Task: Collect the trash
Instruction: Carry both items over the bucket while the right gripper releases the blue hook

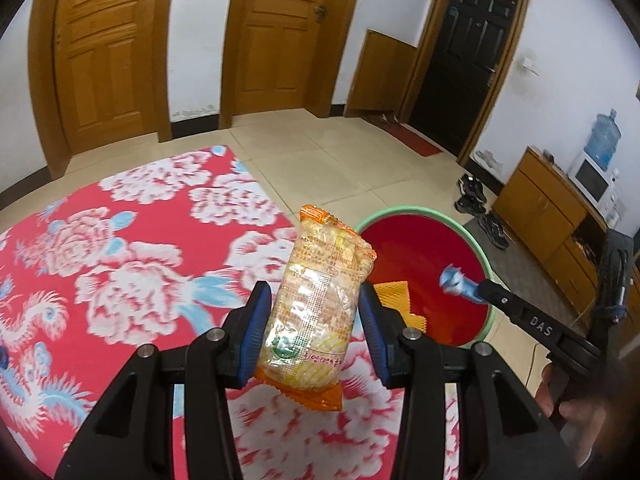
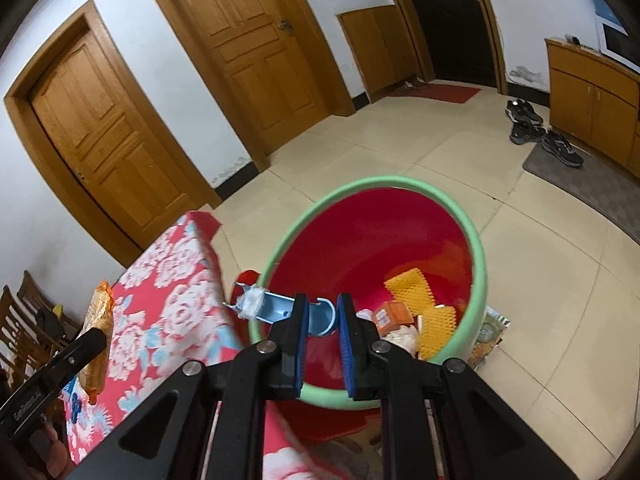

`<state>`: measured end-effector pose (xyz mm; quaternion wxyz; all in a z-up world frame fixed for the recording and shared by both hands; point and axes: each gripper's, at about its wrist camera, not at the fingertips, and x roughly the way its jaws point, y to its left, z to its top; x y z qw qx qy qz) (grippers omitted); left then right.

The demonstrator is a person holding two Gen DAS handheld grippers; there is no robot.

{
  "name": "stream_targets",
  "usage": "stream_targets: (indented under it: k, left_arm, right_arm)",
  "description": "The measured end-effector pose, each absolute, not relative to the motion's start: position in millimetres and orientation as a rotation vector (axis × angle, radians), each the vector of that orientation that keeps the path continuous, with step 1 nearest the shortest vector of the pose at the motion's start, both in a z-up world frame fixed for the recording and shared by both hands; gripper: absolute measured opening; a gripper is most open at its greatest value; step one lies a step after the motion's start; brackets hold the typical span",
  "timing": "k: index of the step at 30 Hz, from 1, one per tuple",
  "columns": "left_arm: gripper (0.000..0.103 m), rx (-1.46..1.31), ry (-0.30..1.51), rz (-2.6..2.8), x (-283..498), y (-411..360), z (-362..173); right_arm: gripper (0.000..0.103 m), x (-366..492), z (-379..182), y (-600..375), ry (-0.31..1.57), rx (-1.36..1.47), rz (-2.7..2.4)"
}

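Two claws carried trash toward red bin (image 2: 372, 236). Left claw (image 1: 314, 320) half-open, clamped on snack packet (image 1: 316, 300) above flowered bench (image 1: 132, 248). Right claw (image 2: 322, 338) nearly closed, pinching blue scrap (image 2: 280, 310) over bin rim, ready for dropping.

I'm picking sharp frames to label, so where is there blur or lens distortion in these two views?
Left wrist view: the floral cloth is motion-smeared and door frames bow from the fisheye, but the snack packet stays fairly sharp. Right wrist view: the bin's green rim and the pale blue scrap look soft; corners vignette black.
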<state>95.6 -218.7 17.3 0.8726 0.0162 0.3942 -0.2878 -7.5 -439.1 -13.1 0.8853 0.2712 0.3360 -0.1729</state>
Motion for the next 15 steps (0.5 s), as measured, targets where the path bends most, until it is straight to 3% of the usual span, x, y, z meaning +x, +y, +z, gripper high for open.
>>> stream_targets:
  k: [15]
  left_arm:
    - [0.045, 0.112, 0.872, -0.672, 102, -281, -12]
  right_arm:
    - [0.02, -6, -39, -467, 0.723, 0.58, -0.387]
